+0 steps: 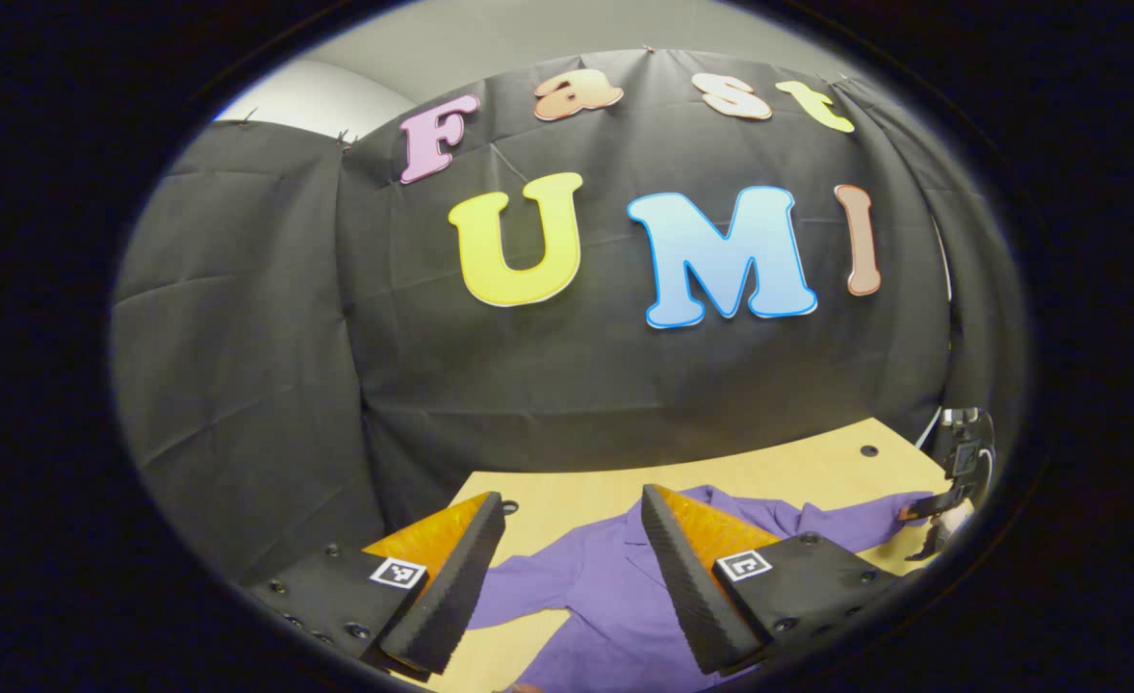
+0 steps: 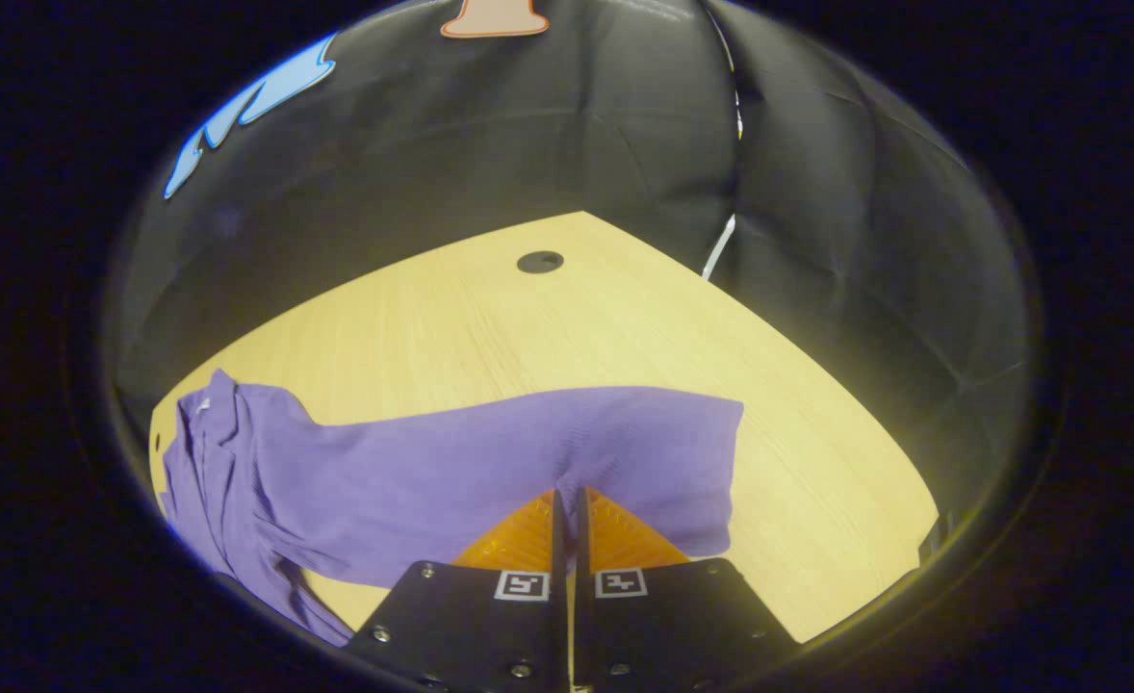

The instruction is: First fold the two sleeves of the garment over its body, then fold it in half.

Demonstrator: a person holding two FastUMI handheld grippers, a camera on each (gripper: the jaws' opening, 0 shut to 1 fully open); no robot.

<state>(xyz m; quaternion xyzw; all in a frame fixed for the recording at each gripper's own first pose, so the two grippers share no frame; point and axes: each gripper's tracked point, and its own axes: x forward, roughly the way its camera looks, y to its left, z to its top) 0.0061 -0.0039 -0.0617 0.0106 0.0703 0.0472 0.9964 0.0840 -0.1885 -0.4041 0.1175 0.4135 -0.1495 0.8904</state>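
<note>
On table [image 2: 528,318], right gripper [image 2: 567,496] pinches purple sleeve [image 2: 567,443]; left gripper [image 1: 572,520] agape; next carry sleeve over body

a pale wooden table [image 2: 567,327] with a light grain carries everything, its far edge running up against the black cloth wall, and a small dark round hole [image 2: 540,261] sits in the top near that far edge. a purple garment [image 1: 615,597] lies directly on the wood, its collar toward the far side in the left gripper view and its body spread flat. in the right gripper view one sleeve [image 2: 528,462] stretches out across the boards with bare wood beyond its cuff and behind it.
</note>
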